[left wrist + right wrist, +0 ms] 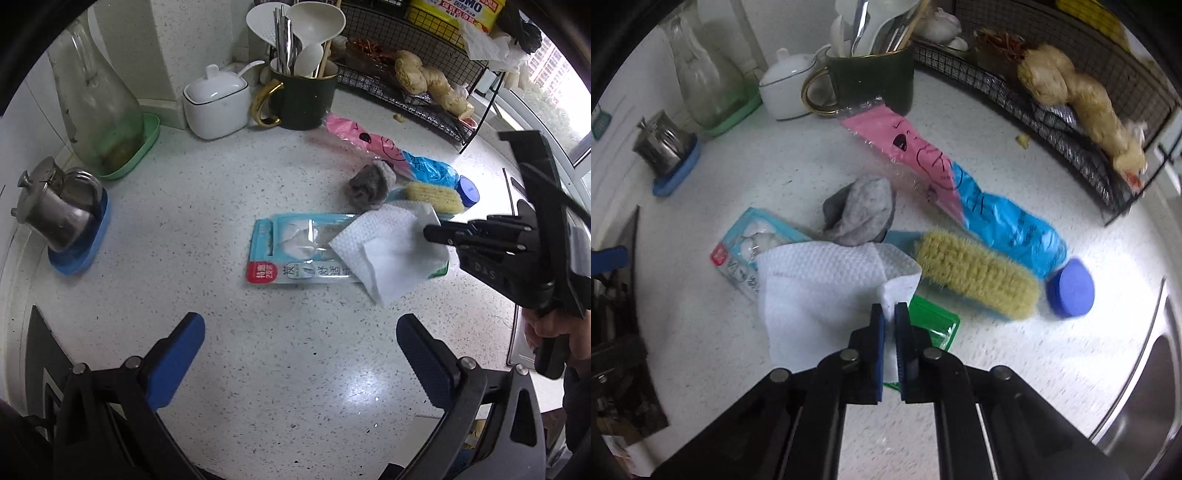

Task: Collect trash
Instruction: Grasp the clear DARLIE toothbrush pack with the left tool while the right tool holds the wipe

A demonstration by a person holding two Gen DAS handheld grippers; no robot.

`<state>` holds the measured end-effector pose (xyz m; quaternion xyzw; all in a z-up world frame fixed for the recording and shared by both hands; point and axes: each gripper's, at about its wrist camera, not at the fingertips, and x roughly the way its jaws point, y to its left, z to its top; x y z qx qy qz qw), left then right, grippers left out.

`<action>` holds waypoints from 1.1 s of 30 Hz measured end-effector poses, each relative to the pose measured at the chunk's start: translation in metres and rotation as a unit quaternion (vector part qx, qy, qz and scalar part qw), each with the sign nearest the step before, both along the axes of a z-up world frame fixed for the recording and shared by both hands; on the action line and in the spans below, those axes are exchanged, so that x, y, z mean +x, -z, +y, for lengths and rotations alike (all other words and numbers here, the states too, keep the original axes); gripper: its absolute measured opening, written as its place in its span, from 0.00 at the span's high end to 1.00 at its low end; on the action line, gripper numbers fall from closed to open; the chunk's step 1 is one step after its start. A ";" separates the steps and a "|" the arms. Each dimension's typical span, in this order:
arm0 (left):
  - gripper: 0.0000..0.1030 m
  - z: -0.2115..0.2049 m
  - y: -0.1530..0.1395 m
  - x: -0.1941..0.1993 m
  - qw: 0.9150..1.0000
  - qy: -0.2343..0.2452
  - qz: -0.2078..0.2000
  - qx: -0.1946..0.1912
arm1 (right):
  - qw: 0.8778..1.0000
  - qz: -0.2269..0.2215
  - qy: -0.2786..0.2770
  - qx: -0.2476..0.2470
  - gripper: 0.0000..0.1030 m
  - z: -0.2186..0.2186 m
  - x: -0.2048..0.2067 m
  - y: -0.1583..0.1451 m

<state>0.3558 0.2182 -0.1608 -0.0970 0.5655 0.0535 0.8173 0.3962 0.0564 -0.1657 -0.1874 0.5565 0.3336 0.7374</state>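
The step in hand is the pickup. The right hand-held gripper (pixel 890 314) has its jaws closed on a corner of the white paper towel (pixel 820 280), which lies on the desk (pixel 775 166), draped over a blue packet (pixel 738 243). Next comes a lift clear; where the trash goes is out of view. This gripper tilts steeply down. The left hand-held gripper (pixel 299 332) hovers wide open, empty.
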 end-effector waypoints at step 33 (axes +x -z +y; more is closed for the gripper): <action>0.00 -0.075 0.070 0.102 0.884 0.452 0.066 0.099 | 0.983 -0.022 0.154 0.094 0.97 -0.155 -0.017 -0.090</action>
